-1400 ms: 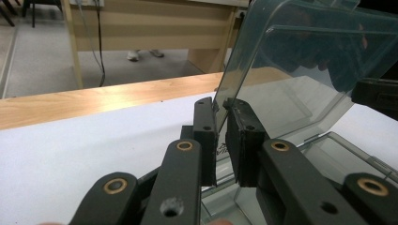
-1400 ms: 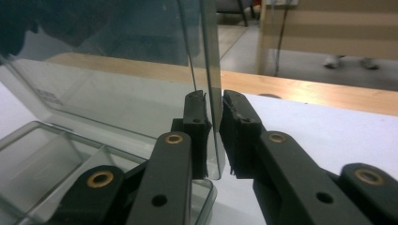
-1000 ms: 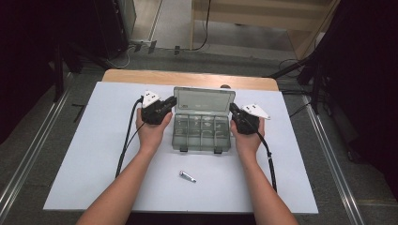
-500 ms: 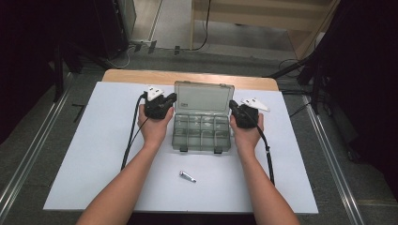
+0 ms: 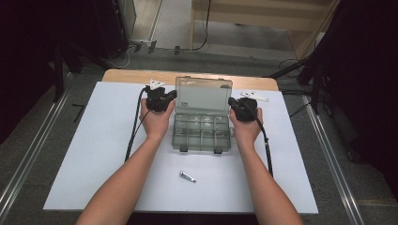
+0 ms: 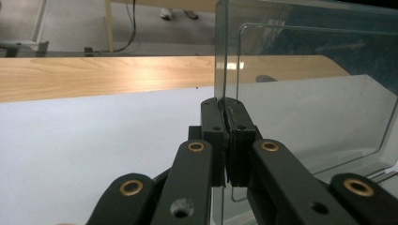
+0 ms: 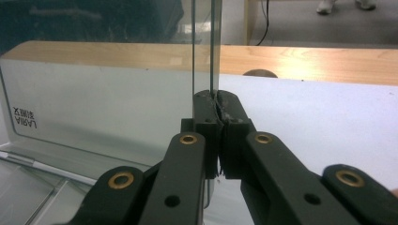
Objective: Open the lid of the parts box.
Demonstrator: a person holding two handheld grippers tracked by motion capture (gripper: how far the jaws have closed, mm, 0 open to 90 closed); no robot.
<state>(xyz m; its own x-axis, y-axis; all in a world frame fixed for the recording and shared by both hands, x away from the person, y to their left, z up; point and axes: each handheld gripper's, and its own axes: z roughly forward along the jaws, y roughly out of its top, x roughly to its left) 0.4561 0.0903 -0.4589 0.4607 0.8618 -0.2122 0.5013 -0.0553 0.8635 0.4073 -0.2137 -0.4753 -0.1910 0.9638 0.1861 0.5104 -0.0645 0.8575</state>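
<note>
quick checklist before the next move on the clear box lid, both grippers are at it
1. Left gripper shut on the lid edge: ok.
2. Right gripper shut on the lid's other side edge: ok.
3. Lid stands open, upright: ok.
4. Box base flat on the white sheet: ok.
5. Small metal part lies apart, in front of the box: ok.
6. Contents of the compartments: cannot tell.

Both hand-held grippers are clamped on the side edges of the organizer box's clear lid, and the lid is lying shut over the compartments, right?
Not quite. The left hand-held gripper and right hand-held gripper are clamped on the side edges of the clear lid, but the lid stands raised, open behind the organizer box's compartments. The high view shows it, and both gripper views show the pane upright between shut jaws.
</note>
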